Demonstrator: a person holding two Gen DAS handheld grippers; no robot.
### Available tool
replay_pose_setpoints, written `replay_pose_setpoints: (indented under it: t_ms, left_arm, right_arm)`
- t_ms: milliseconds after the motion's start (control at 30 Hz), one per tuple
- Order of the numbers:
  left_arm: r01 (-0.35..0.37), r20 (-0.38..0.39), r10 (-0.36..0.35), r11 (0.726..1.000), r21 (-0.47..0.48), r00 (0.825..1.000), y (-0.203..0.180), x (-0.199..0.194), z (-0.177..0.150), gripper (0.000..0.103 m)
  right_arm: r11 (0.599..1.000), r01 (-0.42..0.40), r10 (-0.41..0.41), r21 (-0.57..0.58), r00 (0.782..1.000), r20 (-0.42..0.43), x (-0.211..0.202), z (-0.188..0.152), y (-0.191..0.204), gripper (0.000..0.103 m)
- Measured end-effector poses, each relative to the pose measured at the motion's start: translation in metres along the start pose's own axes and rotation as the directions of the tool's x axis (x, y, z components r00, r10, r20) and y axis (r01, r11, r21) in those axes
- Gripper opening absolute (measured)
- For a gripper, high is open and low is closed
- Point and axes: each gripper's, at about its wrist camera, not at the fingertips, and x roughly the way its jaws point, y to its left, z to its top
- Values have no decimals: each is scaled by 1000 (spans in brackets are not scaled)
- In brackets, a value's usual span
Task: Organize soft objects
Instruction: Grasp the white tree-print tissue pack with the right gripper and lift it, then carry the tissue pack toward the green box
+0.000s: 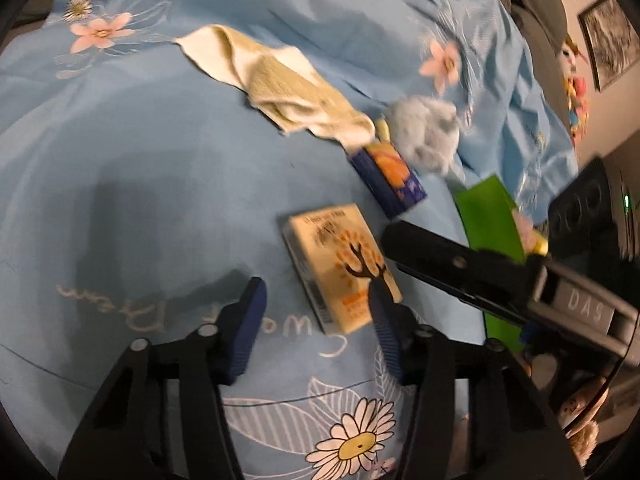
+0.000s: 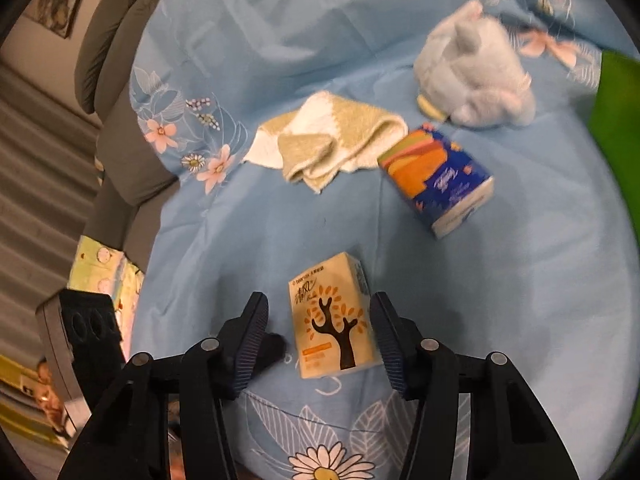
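Note:
A yellow tissue pack (image 1: 340, 264) printed with a tree lies on the blue floral bedspread (image 1: 160, 160). My left gripper (image 1: 316, 320) is open just in front of it, and its right pad overlaps the pack's near corner. In the right wrist view the same pack (image 2: 332, 320) sits between the open fingers of my right gripper (image 2: 320, 336), with a gap at the left pad. That gripper's black finger (image 1: 440, 260) reaches in from the right. Behind lie a blue-and-orange tissue pack (image 2: 436, 176), a crumpled green-and-white towel (image 2: 328, 140) and a pale blue plush toy (image 2: 476, 76).
A bright green flat object (image 1: 492, 216) lies at the right of the bedspread (image 2: 520, 280). Grey cushions (image 2: 112, 40) and framed pictures (image 1: 608, 40) stand at the bed's edge. A colourful toy (image 1: 576, 92) hangs by the wall. A pale patterned pack (image 2: 104, 276) sits at the left edge.

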Motion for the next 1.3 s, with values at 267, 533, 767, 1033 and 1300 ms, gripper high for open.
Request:
replay_pose_setpoints:
  t_ms: [267,533,767,1033,1300]
  left_arm:
    - [60,-16,-61,998,-24,998,0,14,1,34]
    - [64,11,-64,998,-16,998,0,14,1,33]
    - [76,76,-77,997,17,994,-6,1,1,32]
    - [116,129,-122,992,51,984,-13,-11,3,32]
    - [132,153,-139,990,55,978,-17,-17,2,31]
  right_arm:
    - [999,-16,18,33,998,-60,21,1,-5,52]
    - [998,63,-61,21,995,-79,36,-2,-6,52]
    - [999,36,-35,36,999,-36,28,-4,-2,52]
    - [999,47,-47,-10,998,48,7,-6,13,52]
    - [998,57,-55,-20,995,88,-2,-8,20,52]
